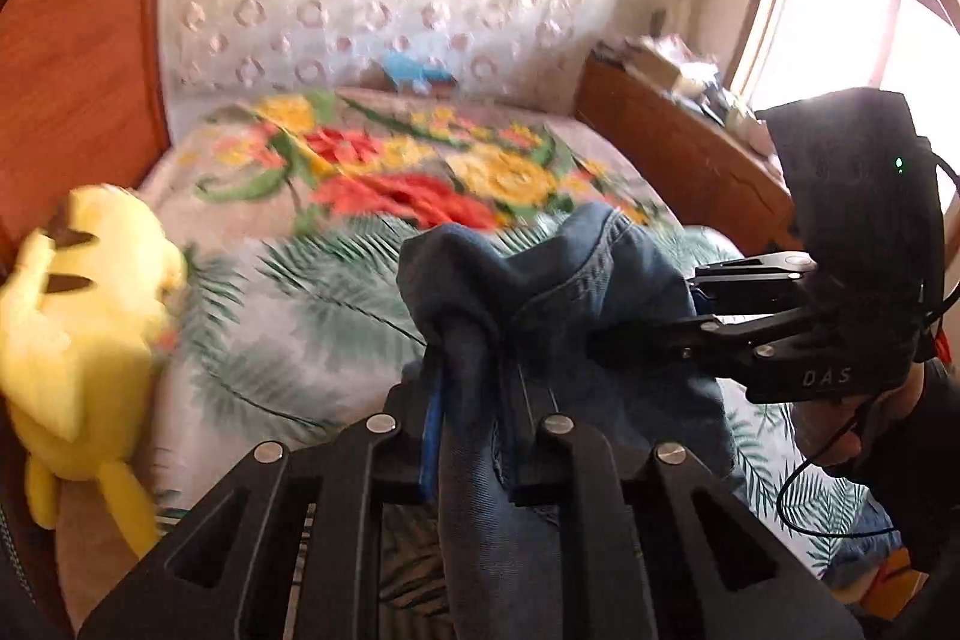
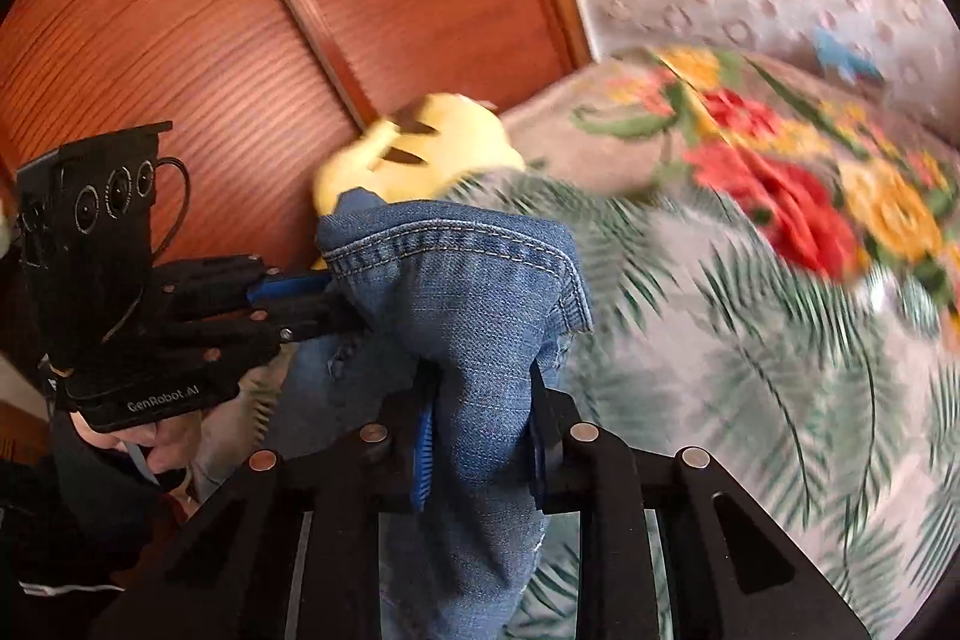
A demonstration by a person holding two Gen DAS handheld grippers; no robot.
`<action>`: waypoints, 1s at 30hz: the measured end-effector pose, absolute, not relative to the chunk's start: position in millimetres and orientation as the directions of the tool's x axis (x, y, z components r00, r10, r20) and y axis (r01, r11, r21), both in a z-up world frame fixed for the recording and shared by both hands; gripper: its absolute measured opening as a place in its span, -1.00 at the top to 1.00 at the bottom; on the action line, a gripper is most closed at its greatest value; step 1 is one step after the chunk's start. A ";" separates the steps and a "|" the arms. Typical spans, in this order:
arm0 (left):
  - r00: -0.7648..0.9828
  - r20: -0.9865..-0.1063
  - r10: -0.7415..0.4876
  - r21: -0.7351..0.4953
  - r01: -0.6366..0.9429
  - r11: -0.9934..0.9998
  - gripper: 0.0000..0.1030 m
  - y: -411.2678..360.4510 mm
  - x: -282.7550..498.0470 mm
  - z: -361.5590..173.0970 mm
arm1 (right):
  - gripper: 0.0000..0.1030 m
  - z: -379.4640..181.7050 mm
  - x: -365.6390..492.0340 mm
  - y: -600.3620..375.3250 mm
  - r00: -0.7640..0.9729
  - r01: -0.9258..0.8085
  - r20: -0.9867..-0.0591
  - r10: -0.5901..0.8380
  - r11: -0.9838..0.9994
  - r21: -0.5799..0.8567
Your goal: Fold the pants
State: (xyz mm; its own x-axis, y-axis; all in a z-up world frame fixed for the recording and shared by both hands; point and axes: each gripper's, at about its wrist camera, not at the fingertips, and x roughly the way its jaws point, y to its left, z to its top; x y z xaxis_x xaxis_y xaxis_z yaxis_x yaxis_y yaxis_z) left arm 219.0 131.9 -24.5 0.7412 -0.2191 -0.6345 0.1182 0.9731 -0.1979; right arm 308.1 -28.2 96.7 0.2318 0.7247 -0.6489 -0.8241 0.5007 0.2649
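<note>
At lower centre of both wrist views, the jeans [image 1: 540, 292] hung bunched above the bed. The left gripper [image 1: 474, 400] was nearly closed, pinching a denim fold; the right gripper [image 2: 480, 400] likewise clamped a hemmed edge. No neat fold showed yet, so the task looked early: the cloth was lifted and the folding itself remained. The leaf-print bedsheet [image 2: 750, 340] met a floral blanket [image 1: 420, 160] at mid frame. A yellow plush toy [image 1: 78, 316] lay at left, against a wooden panel [image 2: 270, 10]. A window [image 1: 870, 22] glared at upper right, with a cluttered wooden ledge [image 1: 672, 124] below it.
</note>
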 end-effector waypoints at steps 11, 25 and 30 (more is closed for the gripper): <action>0.830 -0.558 -0.018 -0.151 -0.079 0.985 0.68 237.6 208.9 18.7 | 0.54 140.3 304.5 83.5 0.145 -0.911 -0.552 0.821 0.328 0.250; 0.704 -0.709 -0.036 -0.107 -0.057 0.993 0.67 246.3 314.6 -53.4 | 0.37 27.7 425.8 112.5 0.248 -0.809 -0.630 0.736 0.515 0.282; 0.694 -0.719 -0.037 -0.117 -0.068 0.991 0.67 237.7 308.4 -60.2 | 0.00 -2.0 456.6 123.1 0.308 -0.754 -0.715 0.627 0.619 0.218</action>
